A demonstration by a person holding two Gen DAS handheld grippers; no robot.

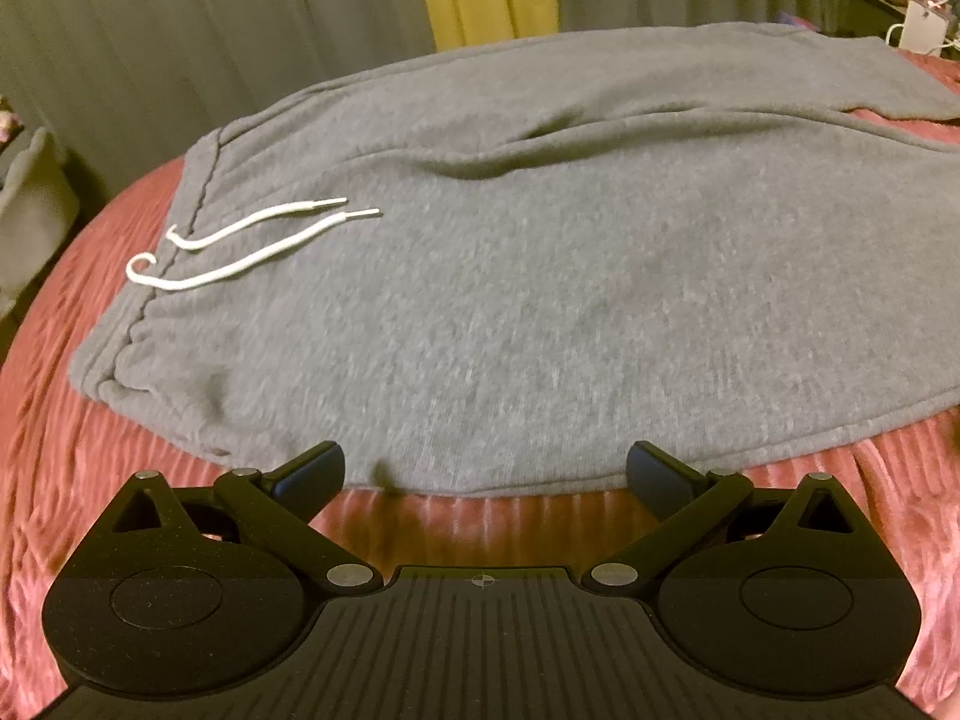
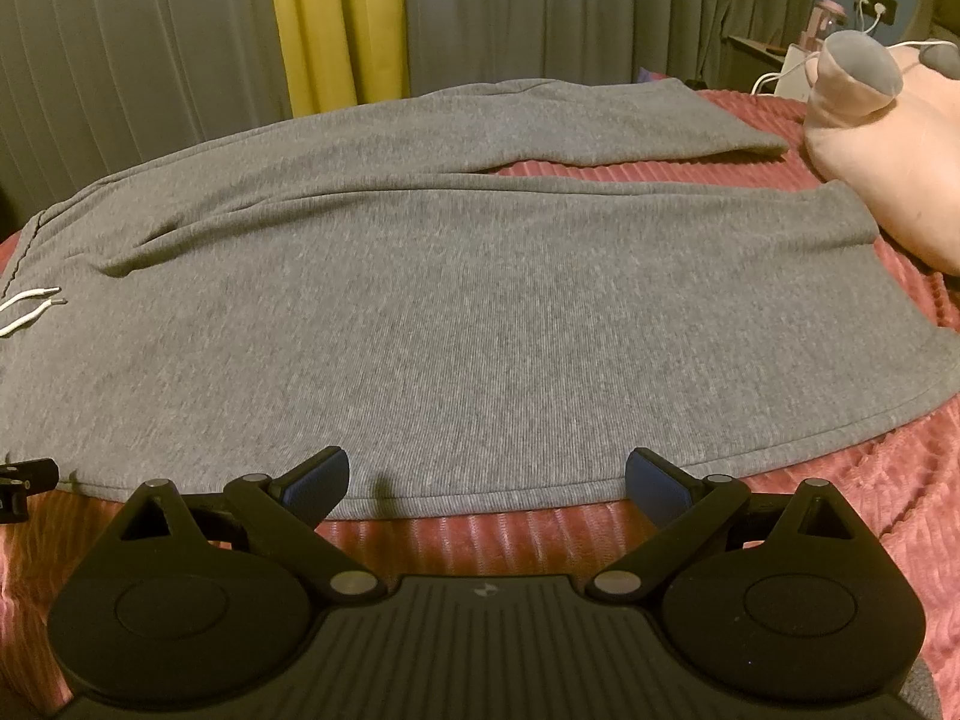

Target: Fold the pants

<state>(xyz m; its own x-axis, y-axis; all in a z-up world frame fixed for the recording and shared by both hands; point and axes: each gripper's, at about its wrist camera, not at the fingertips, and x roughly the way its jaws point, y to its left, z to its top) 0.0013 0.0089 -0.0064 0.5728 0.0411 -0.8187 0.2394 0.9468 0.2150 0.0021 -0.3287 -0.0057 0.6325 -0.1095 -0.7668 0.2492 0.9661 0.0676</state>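
The gray pants (image 1: pixel 540 276) lay spread flat across the pink bedspread (image 1: pixel 72 468), white drawstring (image 1: pixel 252 240) on top by the waistband, while the left claw (image 1: pixel 486 471) and right claw (image 2: pixel 487 477) hovered wide open and empty at the pants' near edge.

I see grey pants (image 2: pixel 456 300) spread flat across the red bed (image 2: pixel 870 516), my right hand-held gripper (image 2: pixel 487 474) gaping at their bottom-centre edge.
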